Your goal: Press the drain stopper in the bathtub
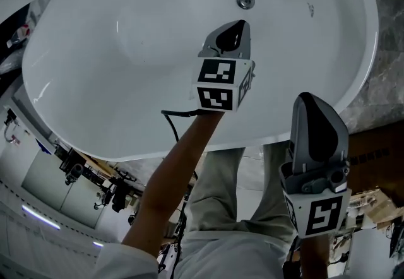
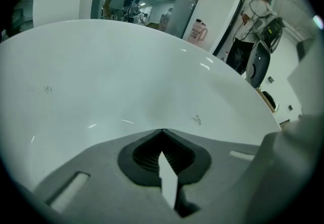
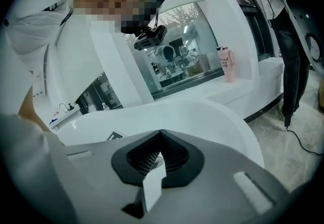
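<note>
White bathtub (image 1: 95, 69) fills the head view, its round metal drain stopper (image 1: 245, 0) on the floor near the far rim. The left gripper (image 1: 236, 25) hovers near the stopper, and the right gripper (image 1: 310, 98) sits outside the near rim. In the left gripper view the jaws are pressed together and empty, facing the tub wall. In the right gripper view the jaws are also together and empty.

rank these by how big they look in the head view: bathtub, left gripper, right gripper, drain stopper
1. bathtub
2. right gripper, likely nearer the camera, so its lead over the left is unsure
3. left gripper
4. drain stopper
</note>
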